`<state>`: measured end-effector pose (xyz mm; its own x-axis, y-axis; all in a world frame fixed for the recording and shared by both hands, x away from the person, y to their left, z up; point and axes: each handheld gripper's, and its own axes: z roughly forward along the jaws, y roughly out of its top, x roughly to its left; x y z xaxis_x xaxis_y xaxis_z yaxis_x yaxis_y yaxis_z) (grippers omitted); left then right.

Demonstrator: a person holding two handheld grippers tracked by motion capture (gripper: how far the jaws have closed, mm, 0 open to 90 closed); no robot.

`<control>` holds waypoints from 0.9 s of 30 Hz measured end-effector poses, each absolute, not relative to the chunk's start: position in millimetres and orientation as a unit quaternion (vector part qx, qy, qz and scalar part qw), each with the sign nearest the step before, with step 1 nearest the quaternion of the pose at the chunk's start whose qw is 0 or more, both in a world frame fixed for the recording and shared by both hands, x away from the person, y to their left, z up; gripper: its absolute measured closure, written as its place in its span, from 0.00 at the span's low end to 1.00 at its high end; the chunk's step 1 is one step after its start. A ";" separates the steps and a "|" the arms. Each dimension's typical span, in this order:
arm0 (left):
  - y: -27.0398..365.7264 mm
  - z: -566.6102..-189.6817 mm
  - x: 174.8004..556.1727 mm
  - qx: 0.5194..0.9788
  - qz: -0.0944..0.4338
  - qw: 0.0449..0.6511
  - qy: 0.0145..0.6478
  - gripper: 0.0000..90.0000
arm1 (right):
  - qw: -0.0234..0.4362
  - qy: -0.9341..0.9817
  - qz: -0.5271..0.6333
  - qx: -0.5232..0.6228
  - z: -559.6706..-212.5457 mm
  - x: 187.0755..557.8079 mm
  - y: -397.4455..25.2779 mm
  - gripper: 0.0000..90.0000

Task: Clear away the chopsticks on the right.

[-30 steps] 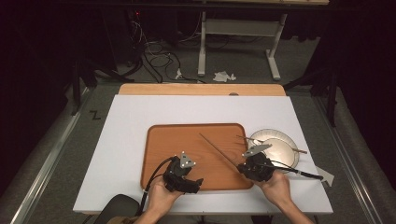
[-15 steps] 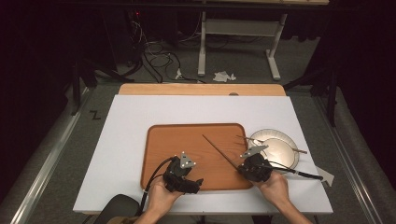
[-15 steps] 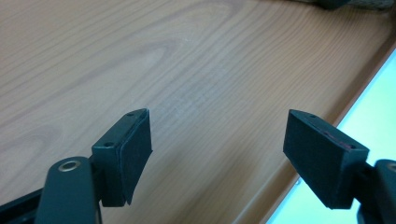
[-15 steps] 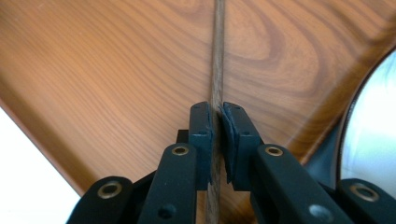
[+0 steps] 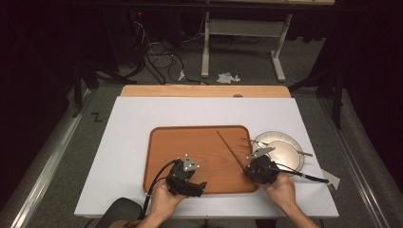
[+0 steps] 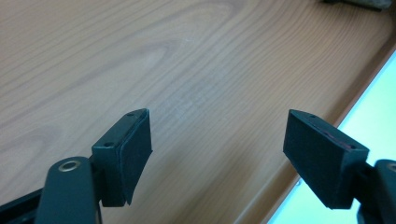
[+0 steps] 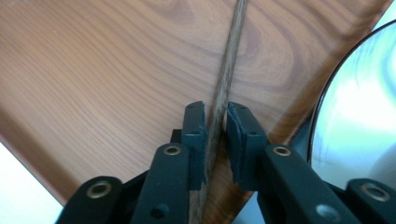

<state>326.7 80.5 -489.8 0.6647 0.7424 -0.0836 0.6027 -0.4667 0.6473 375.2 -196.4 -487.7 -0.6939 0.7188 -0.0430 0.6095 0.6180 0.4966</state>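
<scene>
room dark | grey floor (image 5: pixel 62 137) | tangled cables (image 5: pixel 159 59) | white table legs (image 5: pixel 242 33) behind

White table (image 5: pixel 133 142) bears a wooden tray (image 5: pixel 164 142); plate (image 5: pixel 290 159) just beside.

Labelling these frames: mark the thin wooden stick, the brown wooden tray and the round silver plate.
Thin wooden stick (image 7: pixel 232 56), right gripper view, shaft above the jaws.
Brown wooden tray (image 5: pixel 199 142), high view, bare floor.
Round silver plate (image 5: pixel 287 154), high view, bare centre.

- The wooden stick (image 7: pixel 224 79) is cut off at the right gripper view's top edge.
- The plate (image 5: pixel 285 154) is partly hidden; its contents are perhaps utensils.
</scene>
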 end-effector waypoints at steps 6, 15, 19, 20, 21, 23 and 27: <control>80.8 -489.6 326.5 0.850 0.107 0.332 0.396 0.26 | 0.121 0.892 0.233 0.369 -487.0 374.7 -196.6 0.82; 80.2 -489.9 326.2 0.850 0.108 0.331 0.395 0.26 | 0.119 0.881 0.274 0.366 -471.5 370.6 -204.3 0.78; 80.1 -490.5 327.4 0.851 0.107 0.330 0.395 0.26 | 0.122 0.872 0.305 0.362 -458.9 367.6 -212.3 0.76; 80.0 -490.5 327.3 0.851 0.107 0.330 0.395 0.26 | 0.126 0.870 0.313 0.361 -455.7 366.9 -214.7 0.75; 79.9 -490.5 327.1 0.851 0.107 0.331 0.395 0.26 | 0.131 0.867 0.318 0.360 -452.3 366.4 -217.5 0.75; 80.1 -490.4 326.9 0.851 0.108 0.331 0.395 0.26 | 0.140 0.862 0.330 0.359 -446.4 366.4 -224.0 0.74; 81.1 -489.8 327.2 0.849 0.107 0.331 0.397 0.26 | 0.159 0.852 0.338 0.367 -433.8 365.3 -237.2 0.73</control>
<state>327.2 81.1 -489.8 0.6617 0.7453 -0.0811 0.6038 -0.4657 0.6470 365.3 -237.2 -433.8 -0.6793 0.7335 -0.0236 0.5182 0.5022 0.6923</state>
